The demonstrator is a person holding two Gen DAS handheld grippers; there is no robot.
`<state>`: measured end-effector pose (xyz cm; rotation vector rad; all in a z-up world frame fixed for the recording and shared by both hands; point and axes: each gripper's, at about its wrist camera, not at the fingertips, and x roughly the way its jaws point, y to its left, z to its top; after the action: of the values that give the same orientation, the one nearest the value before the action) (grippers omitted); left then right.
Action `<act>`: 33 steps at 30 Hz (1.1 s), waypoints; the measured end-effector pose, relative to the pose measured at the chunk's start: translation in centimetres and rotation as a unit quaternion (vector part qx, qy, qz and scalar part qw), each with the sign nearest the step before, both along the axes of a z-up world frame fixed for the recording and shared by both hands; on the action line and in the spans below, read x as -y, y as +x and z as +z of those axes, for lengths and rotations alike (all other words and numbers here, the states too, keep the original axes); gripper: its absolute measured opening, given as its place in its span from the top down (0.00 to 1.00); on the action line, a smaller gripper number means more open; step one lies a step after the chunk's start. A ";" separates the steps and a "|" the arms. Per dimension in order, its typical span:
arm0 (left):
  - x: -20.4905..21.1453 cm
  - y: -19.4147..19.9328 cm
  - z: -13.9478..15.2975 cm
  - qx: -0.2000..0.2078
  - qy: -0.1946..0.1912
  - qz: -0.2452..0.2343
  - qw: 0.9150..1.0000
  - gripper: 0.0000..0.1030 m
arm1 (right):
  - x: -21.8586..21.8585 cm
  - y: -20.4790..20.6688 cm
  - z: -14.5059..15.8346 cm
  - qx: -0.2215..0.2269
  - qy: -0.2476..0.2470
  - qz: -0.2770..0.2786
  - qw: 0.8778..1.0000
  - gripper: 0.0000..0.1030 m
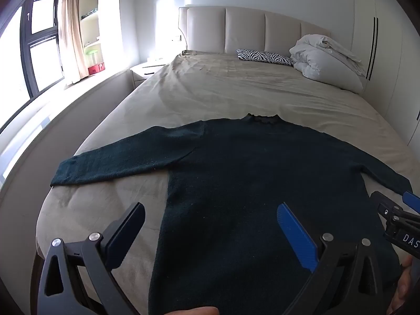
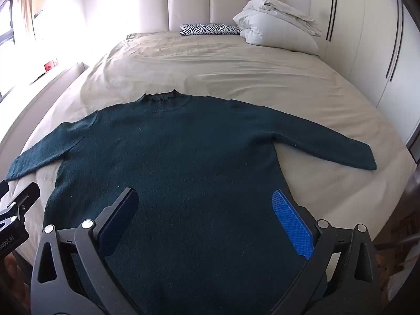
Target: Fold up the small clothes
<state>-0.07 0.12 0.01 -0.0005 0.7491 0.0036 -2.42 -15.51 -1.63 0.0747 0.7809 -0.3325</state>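
Note:
A dark green long-sleeved sweater [image 1: 236, 173] lies flat on the bed, collar toward the headboard, both sleeves spread out to the sides; it also shows in the right wrist view [image 2: 178, 152]. My left gripper [image 1: 210, 210] is open and empty, held above the sweater's lower left part. My right gripper [image 2: 204, 197] is open and empty above the lower right part. The right gripper shows at the right edge of the left wrist view [image 1: 399, 218]; the left gripper shows at the left edge of the right wrist view [image 2: 15, 210].
The bed [image 1: 223, 86] has a beige sheet. A zebra-print pillow [image 1: 265, 57] and a piled white duvet [image 1: 328, 60] lie by the padded headboard [image 1: 244, 29]. A nightstand [image 1: 147, 71] and window ledge stand left; white wardrobe doors [image 2: 367, 39] stand right.

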 end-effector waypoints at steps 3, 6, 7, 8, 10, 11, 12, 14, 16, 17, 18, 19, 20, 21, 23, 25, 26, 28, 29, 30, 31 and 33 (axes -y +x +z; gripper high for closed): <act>-0.1 -0.1 0.0 -0.003 -0.003 0.005 1.000 0.00 | 0.0 0.0 0.0 -0.001 0.000 0.001 1.000 0.00; -0.1 -0.3 0.0 -0.006 -0.005 0.009 1.000 0.00 | -0.2 0.1 -0.1 -0.001 -0.004 0.002 1.000 0.00; -0.1 -0.4 0.0 -0.007 -0.006 0.010 1.000 0.00 | -0.2 0.1 -0.2 -0.002 -0.005 0.003 1.000 0.00; -0.1 -0.5 0.0 -0.007 -0.007 0.010 1.000 0.00 | -0.3 0.1 -0.2 -0.002 -0.006 0.004 1.000 0.00; -0.2 0.1 -0.3 -0.008 -0.005 -0.002 1.000 0.00 | -0.5 -0.1 -0.5 -0.002 -0.005 0.005 1.000 0.00; -0.2 0.0 -0.3 -0.008 -0.006 -0.002 1.000 0.00 | -0.4 -0.1 -0.6 -0.002 -0.005 0.005 1.000 0.00; -0.2 0.1 -0.3 -0.009 -0.006 -0.002 1.000 0.00 | -0.4 -0.2 -0.7 -0.002 -0.005 0.005 1.000 0.00; -0.2 0.0 -0.4 -0.009 -0.006 -0.003 1.000 0.00 | -0.4 0.0 -0.6 -0.004 -0.005 0.006 1.000 0.00; -0.2 0.1 -0.4 -0.011 -0.005 -0.002 1.000 0.00 | -0.4 0.4 -0.3 -0.005 -0.006 0.006 1.000 0.00; -0.2 0.2 -0.5 -0.012 -0.006 -0.001 1.000 0.00 | -0.4 0.4 -0.3 -0.005 -0.006 0.006 1.000 0.00; -0.3 0.2 -0.5 -0.012 -0.006 -0.001 1.000 0.00 | -0.4 0.4 -0.4 -0.006 -0.005 0.006 1.000 0.00; -0.3 0.2 -0.5 -0.012 -0.006 0.000 1.000 0.00 | -0.6 0.5 -0.4 -0.006 -0.006 0.006 1.000 0.00; -0.4 0.2 -0.5 -0.013 -0.007 0.001 1.000 0.00 | -0.6 0.5 -0.5 -0.007 -0.006 0.006 1.000 0.00; -0.4 0.3 -0.6 -0.012 -0.007 0.000 1.000 0.00 | -0.6 0.6 -0.5 -0.006 -0.007 0.007 1.000 0.00; -0.4 0.3 -0.6 -0.013 -0.007 0.000 1.000 0.00 | -0.7 0.5 -0.5 -0.006 -0.007 0.007 1.000 0.00; -0.4 0.3 -0.6 -0.013 -0.007 0.000 1.000 0.00 | -0.7 0.4 -0.5 -0.006 -0.008 0.007 1.000 0.00; -0.5 0.3 -0.6 -0.013 -0.006 0.000 1.000 0.00 | -0.7 0.4 -0.4 -0.006 -0.008 0.007 1.000 0.00; -0.5 0.3 -0.6 -0.013 -0.006 0.000 1.000 0.00 | -0.7 0.4 -0.5 -0.006 -0.007 0.008 1.000 0.00; -0.5 0.3 -0.5 -0.013 -0.007 0.000 1.000 0.00 | -0.7 0.4 -0.5 -0.006 -0.007 0.007 1.000 0.00; -0.4 0.2 -0.5 -0.013 -0.007 0.000 1.000 0.00 | -0.7 0.4 -0.5 -0.006 -0.007 0.007 1.000 0.00; -0.4 0.2 -0.5 -0.013 -0.007 0.000 1.000 0.00 | -0.7 0.4 -0.5 -0.006 -0.007 0.007 1.000 0.00; -0.5 0.3 -0.5 -0.012 -0.007 0.000 1.000 0.00 | -0.7 0.4 -0.5 -0.006 -0.007 0.007 1.000 0.00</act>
<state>0.24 0.60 -0.52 -0.0133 0.7741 -0.0015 -2.03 -14.85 -2.11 0.0535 0.7910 -0.3247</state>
